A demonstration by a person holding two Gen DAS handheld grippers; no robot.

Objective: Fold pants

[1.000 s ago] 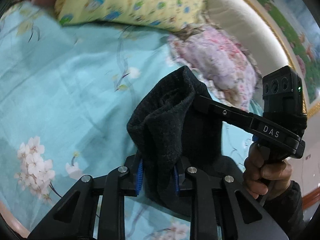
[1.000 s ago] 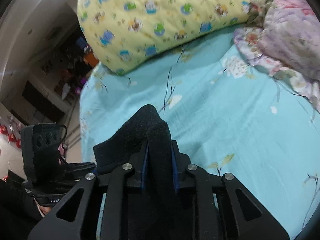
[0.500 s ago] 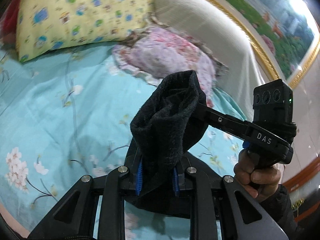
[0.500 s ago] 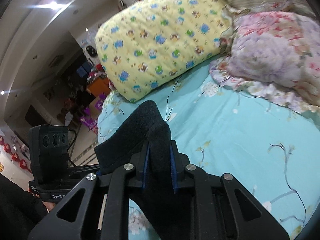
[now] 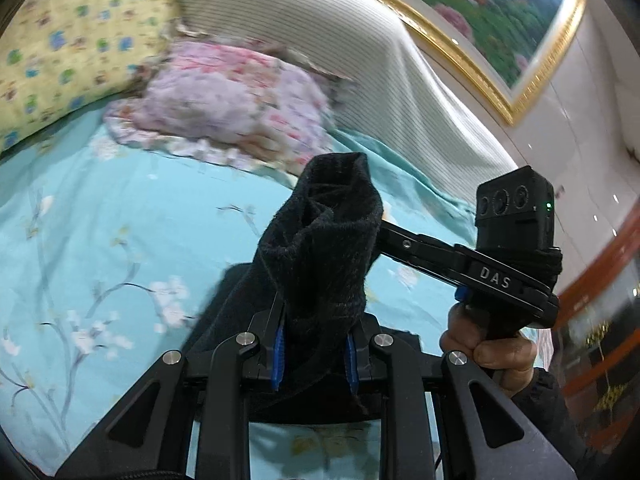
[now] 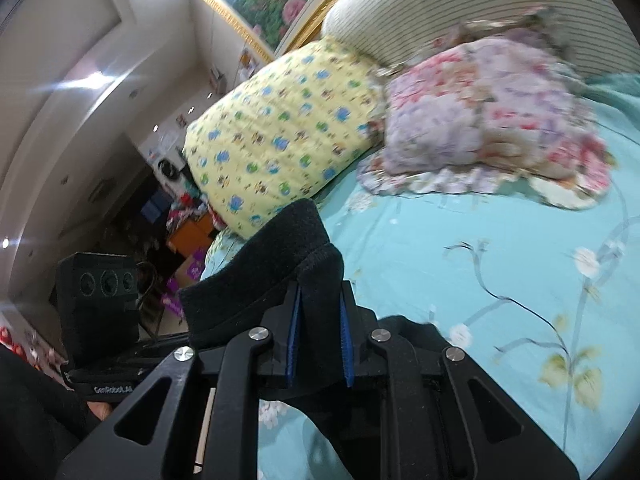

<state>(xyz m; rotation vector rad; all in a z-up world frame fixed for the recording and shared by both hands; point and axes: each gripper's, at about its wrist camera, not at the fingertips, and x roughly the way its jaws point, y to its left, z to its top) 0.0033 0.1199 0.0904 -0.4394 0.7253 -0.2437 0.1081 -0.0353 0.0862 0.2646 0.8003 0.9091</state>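
Black fleecy pants [image 5: 320, 248] hang lifted above the turquoise flowered bed sheet [image 5: 100, 220]. My left gripper [image 5: 314, 354] is shut on a bunched fold of the pants, which stands up between its blue pads. In the right wrist view my right gripper [image 6: 319, 338] is shut on another fold of the same pants [image 6: 280, 264]. The rest of the cloth drops below both grippers, out of sight. In the left wrist view the right gripper's body [image 5: 504, 264] and the hand [image 5: 484, 344] that holds it show at right. The left gripper's body [image 6: 98, 304] shows at left in the right wrist view.
A yellow patterned pillow [image 6: 280, 140] and a pink flowered pillow [image 6: 488, 120] lie at the head of the bed against a striped headboard [image 5: 360, 60]. A gold-framed picture [image 5: 480, 12] hangs above. Beyond the bed's left edge lies cluttered floor [image 6: 176, 232].
Both grippers have risen and swung with the pants toward the head of the bed; the headboard and picture have come into view. Both grips hold as before.
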